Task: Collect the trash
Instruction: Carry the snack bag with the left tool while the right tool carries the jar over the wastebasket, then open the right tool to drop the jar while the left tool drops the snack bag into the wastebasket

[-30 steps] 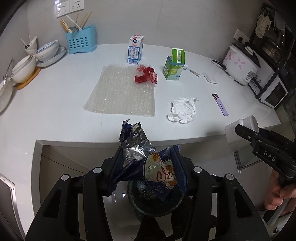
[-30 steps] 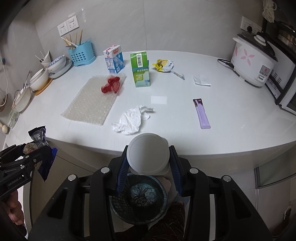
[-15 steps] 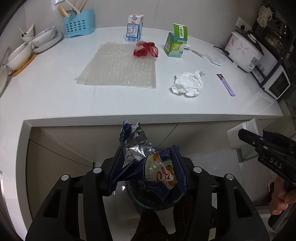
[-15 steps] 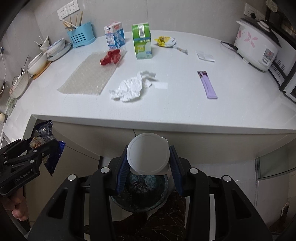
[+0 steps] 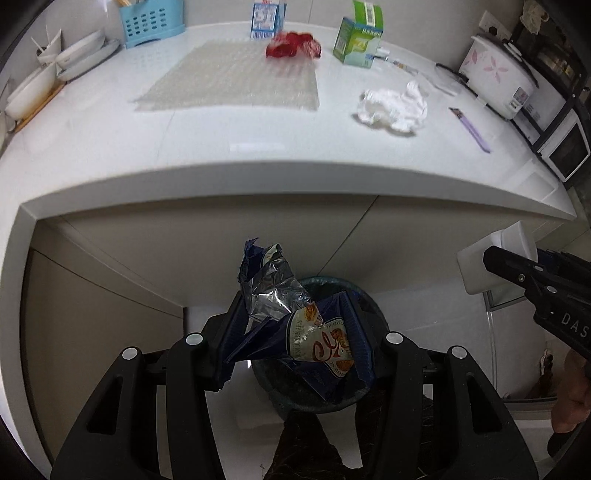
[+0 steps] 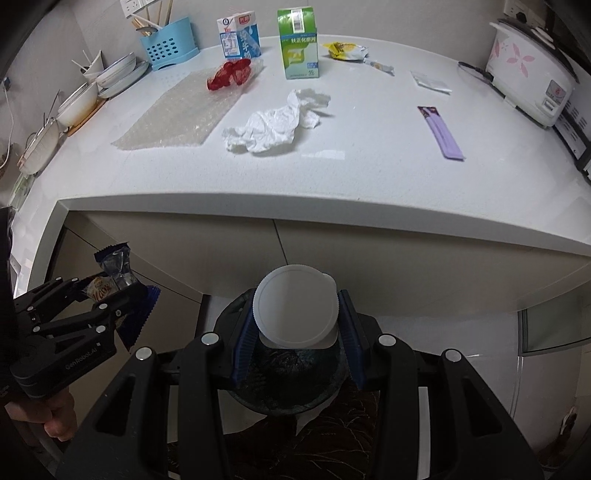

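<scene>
My left gripper (image 5: 295,332) is shut on a crumpled blue and silver snack wrapper (image 5: 299,317) and holds it above a dark round trash bin (image 5: 317,391) on the floor in front of the counter. My right gripper (image 6: 295,325) is shut on a white plastic cup (image 6: 295,306), also above the bin (image 6: 288,387). The right gripper and cup show at the right of the left wrist view (image 5: 495,258). The left gripper and wrapper show at the left of the right wrist view (image 6: 110,291). Trash lies on the white counter (image 6: 332,177).
On the counter lie a bubble wrap sheet (image 6: 181,110), a red wrapper (image 6: 229,74), a crumpled white tissue (image 6: 277,123), a purple sachet (image 6: 439,131), a yellow wrapper (image 6: 343,50), a green carton (image 6: 297,42) and a blue-white carton (image 6: 238,35). A rice cooker (image 6: 532,81) and bowls (image 6: 77,103) stand at the sides.
Both grippers have dropped below the counter edge and moved back from it, still holding the wrapper and the cup. The bin shows more fully beneath them.
</scene>
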The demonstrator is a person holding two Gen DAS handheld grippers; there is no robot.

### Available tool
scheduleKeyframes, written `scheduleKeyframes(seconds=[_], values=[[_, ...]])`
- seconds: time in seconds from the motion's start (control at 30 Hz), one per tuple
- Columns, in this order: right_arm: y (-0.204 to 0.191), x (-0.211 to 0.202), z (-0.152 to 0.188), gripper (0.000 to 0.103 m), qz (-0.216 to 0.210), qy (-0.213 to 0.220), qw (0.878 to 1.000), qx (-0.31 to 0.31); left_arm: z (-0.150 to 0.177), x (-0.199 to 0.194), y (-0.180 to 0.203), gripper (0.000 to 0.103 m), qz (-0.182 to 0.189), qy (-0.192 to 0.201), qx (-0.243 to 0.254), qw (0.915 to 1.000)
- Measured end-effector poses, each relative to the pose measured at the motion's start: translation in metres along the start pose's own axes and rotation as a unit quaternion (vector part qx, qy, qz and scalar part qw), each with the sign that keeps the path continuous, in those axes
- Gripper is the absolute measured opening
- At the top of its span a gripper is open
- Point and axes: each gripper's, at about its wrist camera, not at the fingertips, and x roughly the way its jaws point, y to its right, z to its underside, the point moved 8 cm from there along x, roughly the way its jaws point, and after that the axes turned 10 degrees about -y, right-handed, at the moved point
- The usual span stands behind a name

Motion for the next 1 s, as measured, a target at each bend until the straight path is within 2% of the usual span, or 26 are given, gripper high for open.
scheduleKeyframes(seconds=[0.43,0.63,1.0], values=[[-0.012,0.08,0.024,0.04,-0.029,-0.043,0.998,-0.019,0.017,0.053,-0.014,0.05,0.002,-0.019,-0.01,0.9998],[-0.018,0.106,0.03,0.04,-0.034,-0.048,0.998,-0.031,0.024,0.072,-0.02,0.05,0.009,-0.033,-0.008,0.9994],[-0.017,0.148,0.043,0.04,-0.031,-0.077,0.996,-0.038,0.031,0.079,-0.032,0.05,0.005,-0.053,-0.005,0.9986]])
